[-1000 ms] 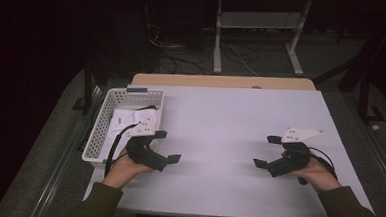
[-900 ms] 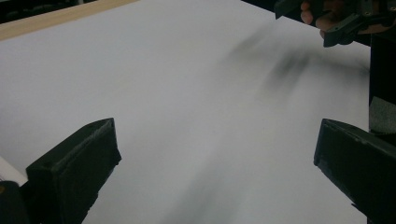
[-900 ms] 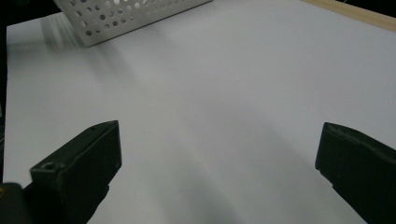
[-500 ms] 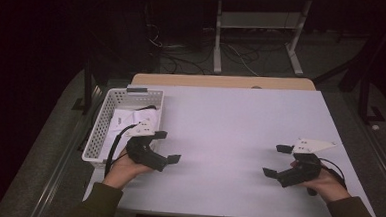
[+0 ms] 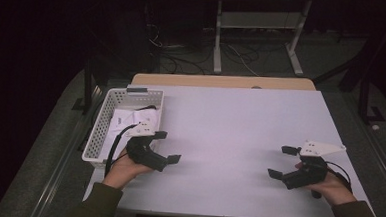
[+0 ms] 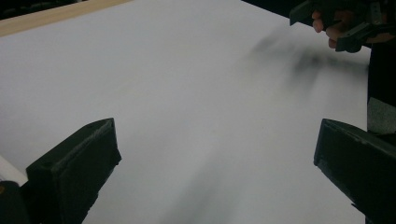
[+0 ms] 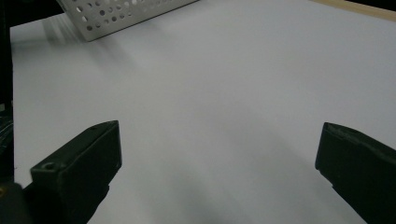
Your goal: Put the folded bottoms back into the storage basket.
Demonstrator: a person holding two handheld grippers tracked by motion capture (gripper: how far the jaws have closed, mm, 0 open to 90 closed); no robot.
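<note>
Black two-fingered left gripper and right gripper, pale three-cornered plates on top, black cables looping off behind; blunt, blocky fingers; dark olive sleeves at both wrists.

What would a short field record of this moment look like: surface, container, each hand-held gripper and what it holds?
surface: white table, wooden strip along its far edge
container: white perforated basket at the table's left edge, white flat items inside, too small to identify
left hand-held gripper: jaws wide open, empty, beside the basket, pointing toward the table's middle
right hand-held gripper: jaws wide open, empty, near the table's right edge, pointing left
between jaws: only bare table in both gripper views
contact: neither gripper touches the basket
</note>
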